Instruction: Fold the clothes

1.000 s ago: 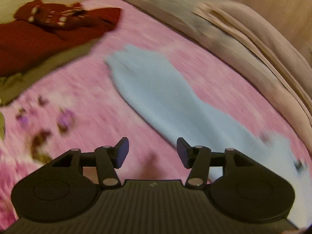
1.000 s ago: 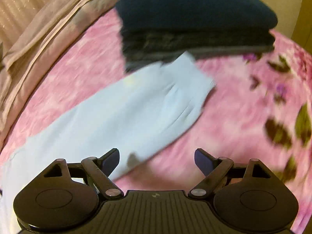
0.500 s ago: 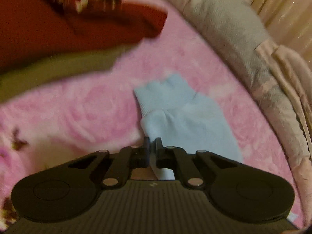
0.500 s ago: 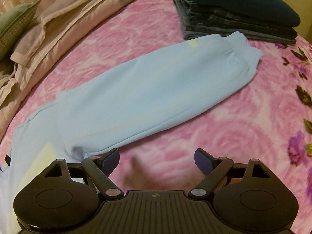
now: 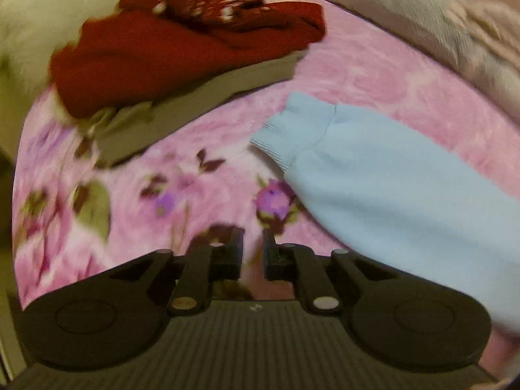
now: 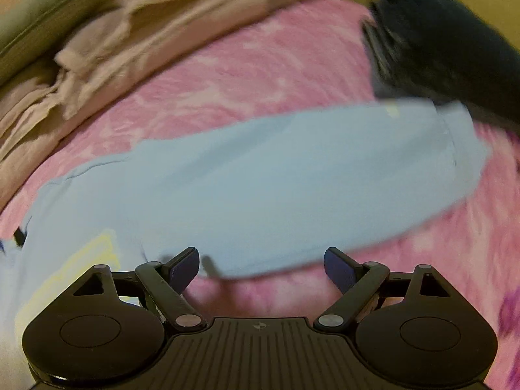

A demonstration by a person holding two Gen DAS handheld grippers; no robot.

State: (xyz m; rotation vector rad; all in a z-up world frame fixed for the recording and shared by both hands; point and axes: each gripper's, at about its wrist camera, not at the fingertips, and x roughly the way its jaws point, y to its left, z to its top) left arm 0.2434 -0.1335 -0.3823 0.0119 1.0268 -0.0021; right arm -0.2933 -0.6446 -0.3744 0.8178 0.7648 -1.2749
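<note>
A light blue sweatshirt lies flat on the pink floral bedspread (image 5: 373,65). In the left wrist view its sleeve (image 5: 383,175) with a ribbed cuff (image 5: 292,130) lies to the right of my left gripper (image 5: 253,250), whose jaws stand nearly shut with a narrow gap and hold nothing. In the right wrist view the other sleeve (image 6: 276,178) stretches across, with its lower edge just ahead of my right gripper (image 6: 261,268), which is wide open and empty. A yellow print (image 6: 71,266) shows on the sweatshirt body at lower left.
A red garment (image 5: 169,45) lies on an olive one (image 5: 201,104) at the far left. A stack of dark folded clothes (image 6: 448,48) sits at the back right. Beige bedding (image 6: 130,32) and a green pillow (image 6: 39,29) line the far edge.
My left gripper was shut at the cuff half a second ago; it has let go, opened slightly and drawn back to the left. My right gripper has moved closer to the other sleeve.
</note>
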